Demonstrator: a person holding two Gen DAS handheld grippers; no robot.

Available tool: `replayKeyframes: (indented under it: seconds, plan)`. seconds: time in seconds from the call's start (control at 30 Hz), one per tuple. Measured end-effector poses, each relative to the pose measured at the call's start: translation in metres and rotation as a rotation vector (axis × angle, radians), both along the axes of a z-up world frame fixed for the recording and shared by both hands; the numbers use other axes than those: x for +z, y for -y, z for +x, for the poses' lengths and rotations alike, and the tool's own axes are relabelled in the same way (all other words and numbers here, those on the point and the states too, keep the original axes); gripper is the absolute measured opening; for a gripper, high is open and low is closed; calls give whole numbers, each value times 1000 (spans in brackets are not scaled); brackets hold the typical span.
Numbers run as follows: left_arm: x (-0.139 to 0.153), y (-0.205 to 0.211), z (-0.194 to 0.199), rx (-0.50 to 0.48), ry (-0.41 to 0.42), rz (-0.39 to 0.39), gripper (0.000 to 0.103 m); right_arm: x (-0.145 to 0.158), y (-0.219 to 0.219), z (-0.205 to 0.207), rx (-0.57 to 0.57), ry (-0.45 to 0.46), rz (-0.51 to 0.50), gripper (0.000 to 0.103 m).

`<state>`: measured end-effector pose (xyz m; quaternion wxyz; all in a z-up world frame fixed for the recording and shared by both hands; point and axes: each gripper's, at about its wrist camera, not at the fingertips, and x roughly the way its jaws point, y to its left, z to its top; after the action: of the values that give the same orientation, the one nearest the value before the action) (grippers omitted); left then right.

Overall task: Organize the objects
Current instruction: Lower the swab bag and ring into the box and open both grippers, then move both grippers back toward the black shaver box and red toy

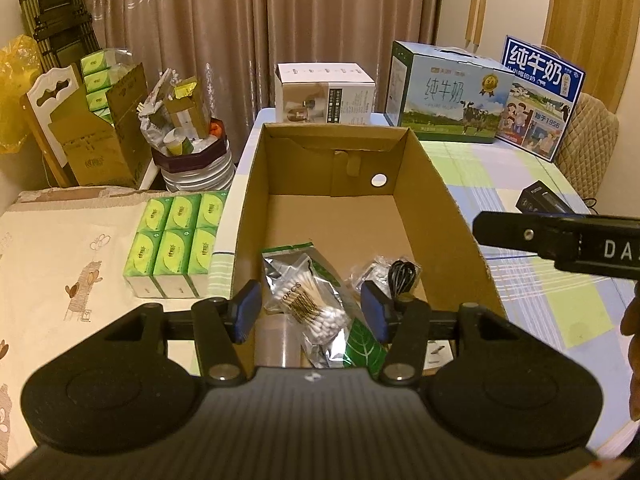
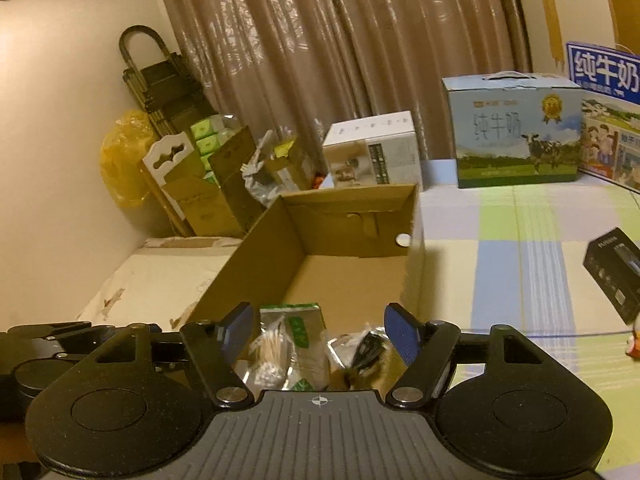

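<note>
Two grippers hang over the near end of an open cardboard box [image 1: 340, 216], which serves as the landmark for everything else.

Far left of the box, a block of green tissue packs [image 1: 176, 236] sits on a cream cloth printed with cartoon figures [image 1: 72, 264], close to the box's left wall but not touching it. Behind those packs, further from the camera, stands a brown carton [image 1: 108, 136] with more green packs in it, and beside that a bin piled with rubbish [image 1: 192, 148].

Above the box's near left corner, the left gripper [image 1: 314, 312] has its blue pads partly apart, a moderate gap. A bag of cotton swabs [image 1: 308, 300] lies on the box floor in line with that gap; the pads do not press on it. Just right of the swabs, still inside the box, is a clear bag holding a coiled black cable [image 1: 400, 276].

The right gripper [image 2: 320, 332] is spread wide above the same near end, with nothing clamped between its pads; the swab bag and the cable bag show below the gap.

Beyond the box's far wall stands a white carton [image 1: 324, 92]. To the right of it, on a checked tablecloth [image 1: 500, 184], are a pale milk carton with a cow on it [image 1: 448, 92] and a blue milk carton [image 1: 540, 96]. Right of the box's right wall lies a small black box [image 2: 612, 276], well apart.
</note>
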<state>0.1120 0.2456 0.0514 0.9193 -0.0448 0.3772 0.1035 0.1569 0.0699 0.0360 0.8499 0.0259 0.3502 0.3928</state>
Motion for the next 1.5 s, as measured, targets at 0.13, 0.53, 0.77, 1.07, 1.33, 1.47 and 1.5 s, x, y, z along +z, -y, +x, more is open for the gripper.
replayKeyframes:
  seconds: [0.13, 0.53, 0.77, 1.07, 1.33, 1.47, 1.5]
  plan:
    - [1, 5, -2, -5, 4, -3, 52, -2, 9, -2, -21, -13, -23, 69]
    - [17, 29, -17, -9, 27, -8, 61, 13, 46, -17, -60, -8, -4, 69]
    - [31, 55, -28, -34, 59, -20, 71, 26, 83, -25, -108, 14, -1, 69]
    - [42, 102, -32, -94, 110, -54, 89, 23, 163, -28, -231, 28, -28, 69]
    - [42, 160, -17, -180, 139, -86, 102, 12, 245, -26, -375, 12, -54, 69]
    - [39, 189, -5, -221, 139, -94, 102, 8, 278, -23, -433, 6, -59, 69]
    - [38, 195, -1, -230, 138, -94, 102, 7, 285, -22, -445, 4, -59, 69]
